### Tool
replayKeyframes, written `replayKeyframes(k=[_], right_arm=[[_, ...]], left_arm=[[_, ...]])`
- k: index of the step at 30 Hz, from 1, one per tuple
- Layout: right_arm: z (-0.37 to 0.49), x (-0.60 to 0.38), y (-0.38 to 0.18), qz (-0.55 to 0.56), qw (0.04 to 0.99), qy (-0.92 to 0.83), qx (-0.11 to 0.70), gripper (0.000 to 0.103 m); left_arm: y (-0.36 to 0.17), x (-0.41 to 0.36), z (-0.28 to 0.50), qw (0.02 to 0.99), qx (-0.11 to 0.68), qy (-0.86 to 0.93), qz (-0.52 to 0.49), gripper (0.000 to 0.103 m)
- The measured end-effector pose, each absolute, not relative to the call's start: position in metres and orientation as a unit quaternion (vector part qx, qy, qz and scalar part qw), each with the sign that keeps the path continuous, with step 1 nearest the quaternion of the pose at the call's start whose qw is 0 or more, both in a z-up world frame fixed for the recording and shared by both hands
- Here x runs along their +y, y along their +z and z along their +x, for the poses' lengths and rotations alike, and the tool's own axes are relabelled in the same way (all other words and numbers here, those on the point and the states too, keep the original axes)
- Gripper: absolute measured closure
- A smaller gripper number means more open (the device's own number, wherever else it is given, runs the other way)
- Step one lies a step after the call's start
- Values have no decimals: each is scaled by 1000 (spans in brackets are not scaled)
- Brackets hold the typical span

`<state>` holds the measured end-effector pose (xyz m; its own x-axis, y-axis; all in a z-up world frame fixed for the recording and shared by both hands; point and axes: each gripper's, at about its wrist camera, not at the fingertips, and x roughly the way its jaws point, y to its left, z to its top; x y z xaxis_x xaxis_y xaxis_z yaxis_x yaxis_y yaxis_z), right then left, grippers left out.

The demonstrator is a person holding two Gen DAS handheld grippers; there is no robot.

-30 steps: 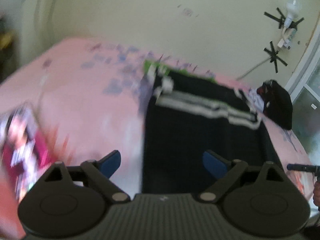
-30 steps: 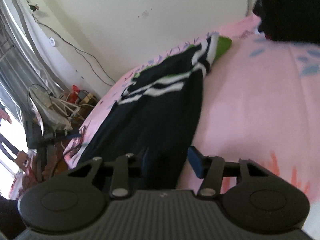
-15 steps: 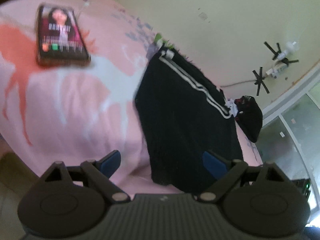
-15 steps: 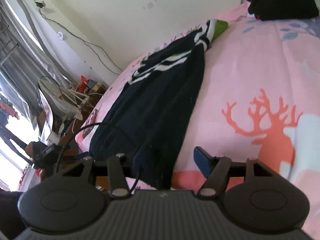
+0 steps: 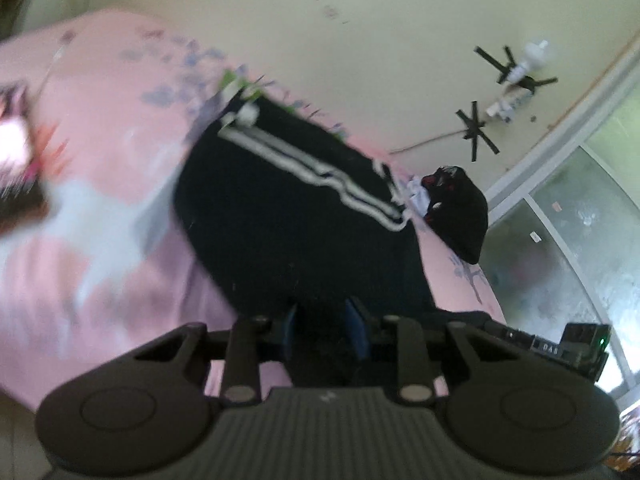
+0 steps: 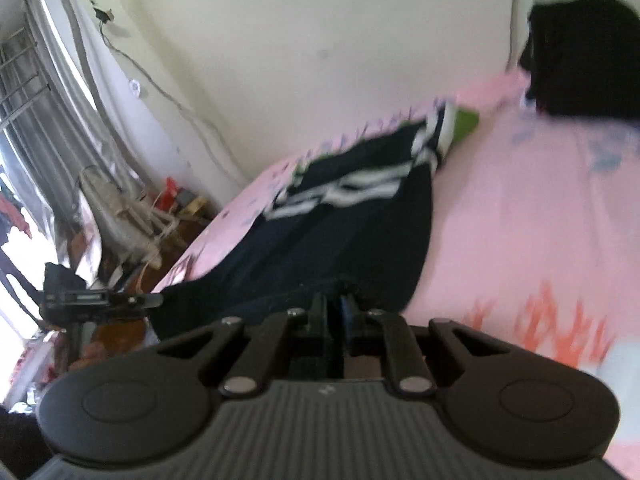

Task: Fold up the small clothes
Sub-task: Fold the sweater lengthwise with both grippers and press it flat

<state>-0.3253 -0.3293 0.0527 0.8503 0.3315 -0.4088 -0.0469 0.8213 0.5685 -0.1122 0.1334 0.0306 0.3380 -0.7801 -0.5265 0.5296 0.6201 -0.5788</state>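
A dark navy garment (image 5: pixel 288 216) with white stripes and a green end lies flat on the pink bed sheet (image 5: pixel 100 160). In the left wrist view, my left gripper (image 5: pixel 322 328) is at its near hem. Its jaws are closing, and a bunch of the dark cloth sits between the blue pads (image 5: pixel 289 326). In the right wrist view the same garment (image 6: pixel 352 232) runs away from me. My right gripper (image 6: pixel 334 308) is at the near edge, its jaws closing almost together on a fold of the hem.
A black bundle of cloth (image 5: pixel 460 212) lies at the bed's far corner by the wall and also shows in the right wrist view (image 6: pixel 580 60). A phone (image 5: pixel 12 160) lies blurred at the left. Beyond the bed's edge stand a fan and clutter (image 6: pixel 128 216).
Both pairs of jaws have gone from wide apart to nearly together on the garment's near hem. The left view swung back over the garment, and the phone slid to the left edge.
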Motion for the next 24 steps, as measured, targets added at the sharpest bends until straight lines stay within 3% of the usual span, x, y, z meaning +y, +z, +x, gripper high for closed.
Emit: replayKeyframes(k=[3,4,5,7,11,20,24], right_arm=[[-303,-338,45,280,927,55,243,90],[-295,-342,38,287,925,34,246,83],[-288,-346,30,293,921,12,257,51],[-287,-350,20,309,914,-6,262,47],[-315,-351,22,315,917,27,244,38],[-320,-344,8,331,903,49,270,37],[-309,-339,6,335,900,71,271,37]], left_arm=[[35,104,-90,816,376,-416,-141,70],[33,96,-82,820,375,-409,-138,47],[29,92,-72,825,385,-389,-139,30],[27,102,-64,832,390,-361,-157,28],[32,136,-70,844,377,-342,-171,11],[-6,137,-85,800,445,-359,-183,11],[-13,136,-93,796,440,-370,-188,10]])
